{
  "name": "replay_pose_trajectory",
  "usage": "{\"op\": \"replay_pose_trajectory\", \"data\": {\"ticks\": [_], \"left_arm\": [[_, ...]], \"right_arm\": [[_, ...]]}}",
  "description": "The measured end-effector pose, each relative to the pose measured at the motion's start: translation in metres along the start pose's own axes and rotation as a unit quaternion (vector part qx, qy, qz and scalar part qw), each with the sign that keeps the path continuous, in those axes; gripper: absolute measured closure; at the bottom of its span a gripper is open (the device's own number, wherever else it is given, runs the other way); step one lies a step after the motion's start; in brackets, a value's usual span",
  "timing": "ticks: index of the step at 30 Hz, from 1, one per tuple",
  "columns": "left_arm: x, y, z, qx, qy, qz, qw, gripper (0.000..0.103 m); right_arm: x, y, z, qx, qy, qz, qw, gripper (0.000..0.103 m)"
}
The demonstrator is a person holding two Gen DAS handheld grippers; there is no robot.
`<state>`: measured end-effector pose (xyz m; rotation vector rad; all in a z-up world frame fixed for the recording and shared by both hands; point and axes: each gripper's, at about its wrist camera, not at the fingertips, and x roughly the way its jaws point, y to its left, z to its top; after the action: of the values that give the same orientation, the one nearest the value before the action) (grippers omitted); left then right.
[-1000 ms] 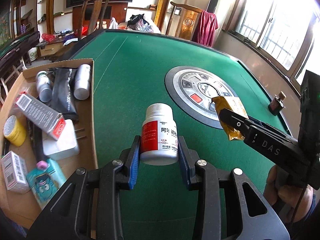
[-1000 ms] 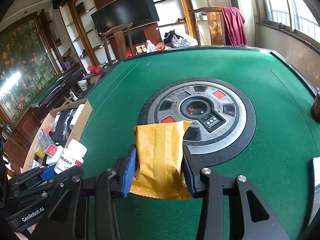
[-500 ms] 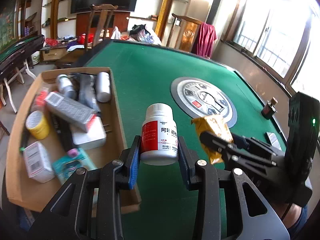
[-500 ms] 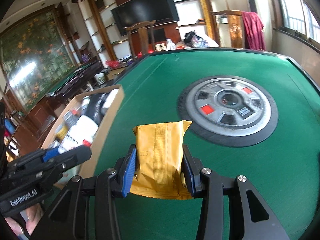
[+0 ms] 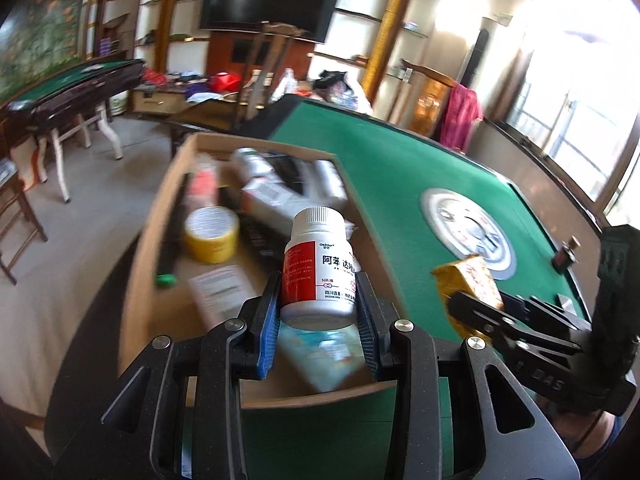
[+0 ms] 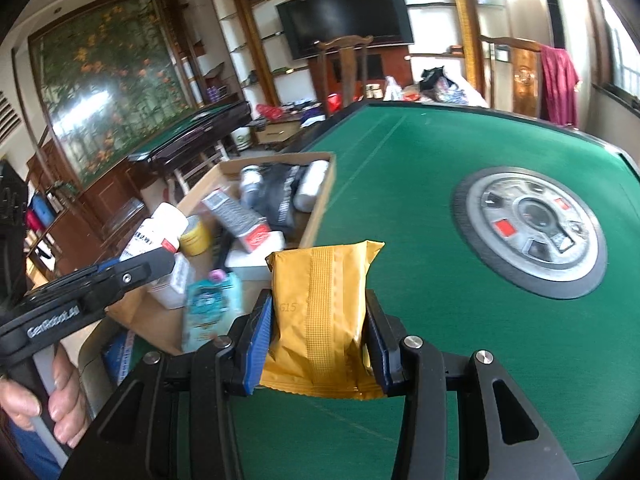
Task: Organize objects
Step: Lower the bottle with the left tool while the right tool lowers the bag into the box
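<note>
The left hand-held gripper [image 5: 318,312] clamps a white plastic pill bottle with a red-and-white label [image 5: 318,268], upright above the near end of the shallow cardboard tray [image 5: 144,280], whose blurred contents seem to include a yellow tin. The right hand-held gripper [image 6: 318,340] pinches a yellow foil packet [image 6: 320,312] over the green felt surface [image 6: 400,184], just beside the tray.
</note>
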<state>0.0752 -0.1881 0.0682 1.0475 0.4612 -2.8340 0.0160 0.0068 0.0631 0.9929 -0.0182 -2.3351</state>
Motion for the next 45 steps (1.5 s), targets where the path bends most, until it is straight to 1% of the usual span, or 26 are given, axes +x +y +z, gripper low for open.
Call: {"op": "replay_pose_trajectory", "data": {"ticks": [5, 12, 17, 20, 25, 33, 37, 45], "left_arm": [[-0.005, 0.027, -0.005, -0.021, -0.001, 0.017, 0.9996, 0.069], [-0.001, 0.053, -0.013, -0.042, 0.008, 0.033, 0.9985, 0.069], [0.001, 0.063, -0.016, -0.045, 0.011, 0.039, 0.9981, 0.069], [0.007, 0.068, -0.019, -0.044, 0.022, 0.044, 0.9978, 0.069], [0.009, 0.064, -0.02, -0.034, 0.024, 0.041, 0.9983, 0.069], [0.012, 0.06, -0.018, -0.03, 0.027, 0.037, 0.9985, 0.069], [0.015, 0.056, -0.015, -0.023, 0.03, 0.037, 0.9986, 0.069], [0.026, 0.052, -0.004, -0.019, 0.038, 0.041, 0.9983, 0.069]], "right_arm": [[0.011, 0.023, 0.001, -0.023, 0.014, 0.018, 0.999, 0.06], [0.035, 0.044, 0.002, -0.029, 0.044, 0.042, 0.998, 0.06], [0.046, 0.051, 0.0, -0.035, 0.056, 0.043, 0.997, 0.06], [0.053, 0.055, 0.0, -0.038, 0.06, 0.043, 0.997, 0.06], [0.062, 0.06, 0.004, -0.043, 0.061, 0.036, 0.997, 0.06], [0.074, 0.064, 0.01, -0.046, 0.063, 0.029, 0.996, 0.06], [0.078, 0.064, 0.012, -0.046, 0.064, 0.027, 0.997, 0.06], [0.095, 0.064, 0.027, -0.05, 0.063, 0.019, 0.997, 0.06]]}}
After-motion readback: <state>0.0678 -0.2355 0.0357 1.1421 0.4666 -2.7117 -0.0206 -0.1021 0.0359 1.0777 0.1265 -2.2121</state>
